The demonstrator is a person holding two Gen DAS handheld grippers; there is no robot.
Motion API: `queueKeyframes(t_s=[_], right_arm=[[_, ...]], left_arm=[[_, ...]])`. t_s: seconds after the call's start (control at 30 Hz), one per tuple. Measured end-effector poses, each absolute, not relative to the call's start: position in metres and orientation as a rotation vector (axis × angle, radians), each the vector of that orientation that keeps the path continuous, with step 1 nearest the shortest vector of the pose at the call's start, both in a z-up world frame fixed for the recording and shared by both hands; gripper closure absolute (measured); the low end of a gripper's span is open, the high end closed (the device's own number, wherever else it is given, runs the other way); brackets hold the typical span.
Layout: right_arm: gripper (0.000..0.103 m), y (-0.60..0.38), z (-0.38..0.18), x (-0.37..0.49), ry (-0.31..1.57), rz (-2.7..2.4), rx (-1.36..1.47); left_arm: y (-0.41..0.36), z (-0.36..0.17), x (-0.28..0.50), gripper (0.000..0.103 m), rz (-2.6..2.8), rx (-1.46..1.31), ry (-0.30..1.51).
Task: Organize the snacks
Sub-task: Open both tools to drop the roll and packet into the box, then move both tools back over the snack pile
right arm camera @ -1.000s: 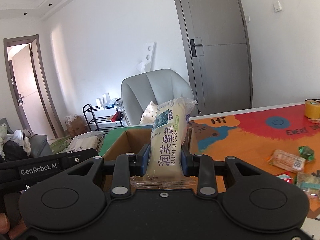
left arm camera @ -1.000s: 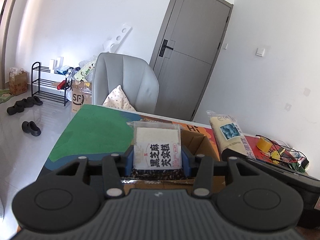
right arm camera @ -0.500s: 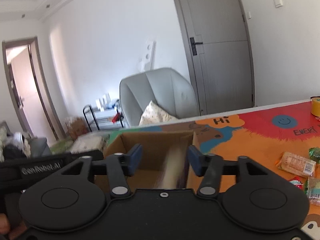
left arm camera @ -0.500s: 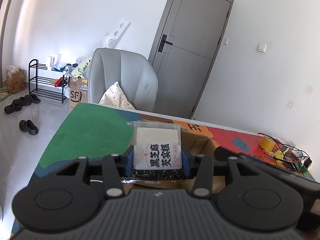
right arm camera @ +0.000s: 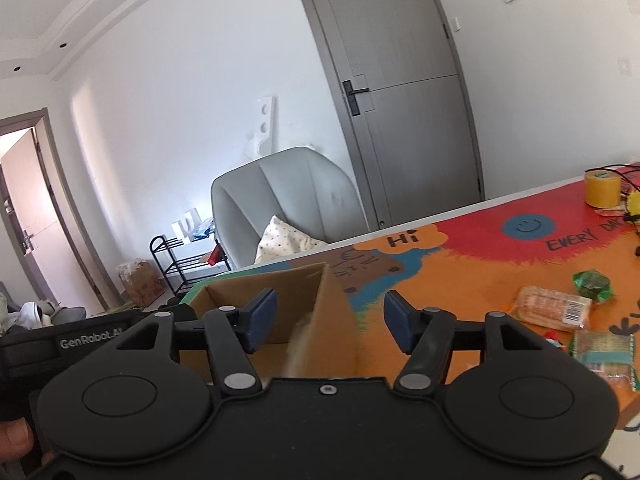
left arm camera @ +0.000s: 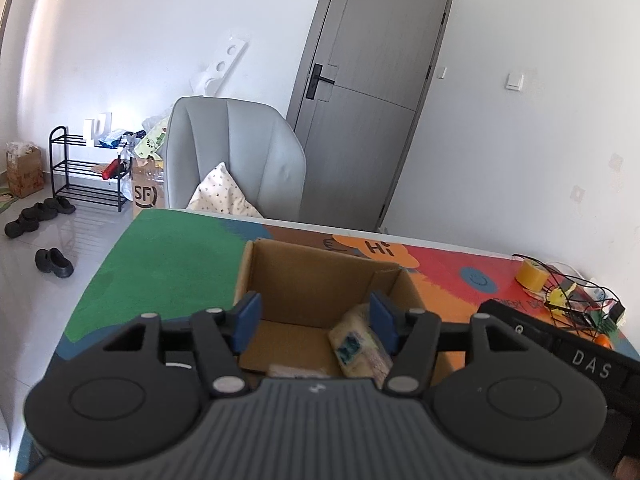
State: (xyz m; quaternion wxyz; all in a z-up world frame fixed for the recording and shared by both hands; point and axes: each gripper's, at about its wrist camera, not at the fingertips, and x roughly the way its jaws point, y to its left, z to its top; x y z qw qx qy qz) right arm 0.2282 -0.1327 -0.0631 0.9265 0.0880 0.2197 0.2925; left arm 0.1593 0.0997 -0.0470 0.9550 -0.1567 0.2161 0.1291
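An open cardboard box (left arm camera: 316, 280) stands on the colourful table mat. My left gripper (left arm camera: 315, 318) hovers over it, jaws opening, with nothing between the blue pads. Inside the box lies a pale yellow cake pack (left arm camera: 360, 340); the edge of a second packet (left arm camera: 296, 370) peeks out just above the gripper body. My right gripper (right arm camera: 330, 320) hangs over the right wall of the box (right arm camera: 280, 280), jaws opening and empty, with the cake pack (right arm camera: 298, 344) a blur below. Loose snacks (right arm camera: 552, 308) lie on the mat to its right.
A green candy (right arm camera: 592, 282) and a green-white pack (right arm camera: 604, 346) lie near the loose snacks. A yellow tape roll (right arm camera: 602, 188) and tangled wires (left arm camera: 572, 296) sit at the far right. A grey chair (left arm camera: 236, 160) stands behind the table.
The right gripper let go of the cake pack, which fell into the box. The left gripper then released the black-lettered sesame packet, which also dropped in. Both sets of jaws spread wider.
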Motion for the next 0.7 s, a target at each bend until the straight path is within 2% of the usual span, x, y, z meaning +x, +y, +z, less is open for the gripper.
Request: queueKeyframes(t_s=[0.1, 0.37, 0.43, 0.7], right_arm=[[0.04, -0.141, -0.066, 0.229, 0.457, 0.588, 0.195], [0.035, -0.167, -0.081, 0.23, 0.511, 0.557, 0.23], [0.031, -0.174, -0.083, 0.229, 0.517, 0.55, 0.23], [0.021, -0.209, -0.094, 0.229, 0.549, 0.516, 0.258]], left_arm=[[0.095, -0.048, 0.156, 0.042, 0.259, -0.325, 0.444], [0.076, -0.051, 0.154, 0.025, 0.223, -0.328, 0.463], [0.07, -0.052, 0.157, 0.022, 0.218, -0.324, 0.474], [0.037, -0.055, 0.165, 0.015, 0.183, -0.282, 0.493]])
